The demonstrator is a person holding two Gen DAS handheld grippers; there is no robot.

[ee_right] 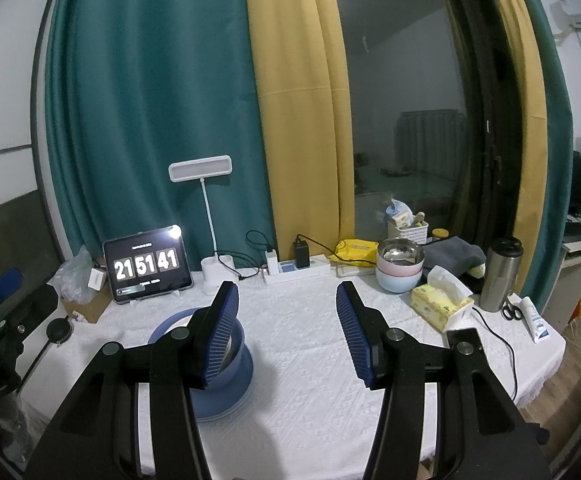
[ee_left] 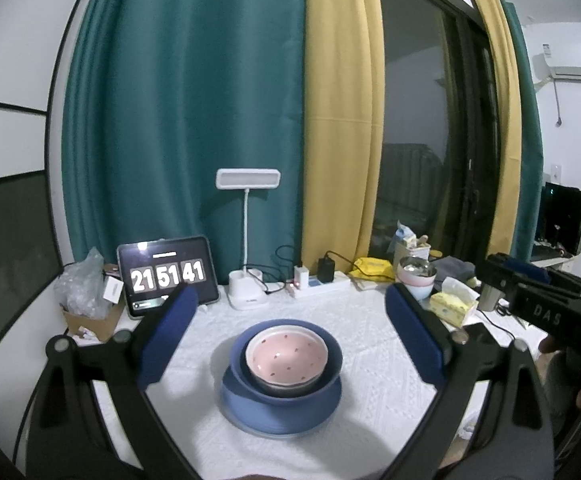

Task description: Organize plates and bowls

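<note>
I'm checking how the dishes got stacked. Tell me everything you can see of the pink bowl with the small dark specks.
The pink bowl with small dark specks looks like glazed ceramic, with a pale cream rim and a darker, greyish outer wall. It sits upright and empty, nested inside a larger dark blue bowl, which rests on a stack of blue plates on the white textured tablecloth. It lies ahead of and between the open left gripper's blue pads, which do not touch it. The right wrist view hides it.

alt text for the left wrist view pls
A pink bowl sits nested in a dark blue bowl on a blue plate, centred between the open left gripper fingers on a white tablecloth. Behind stand a tablet clock and lamp.
</note>
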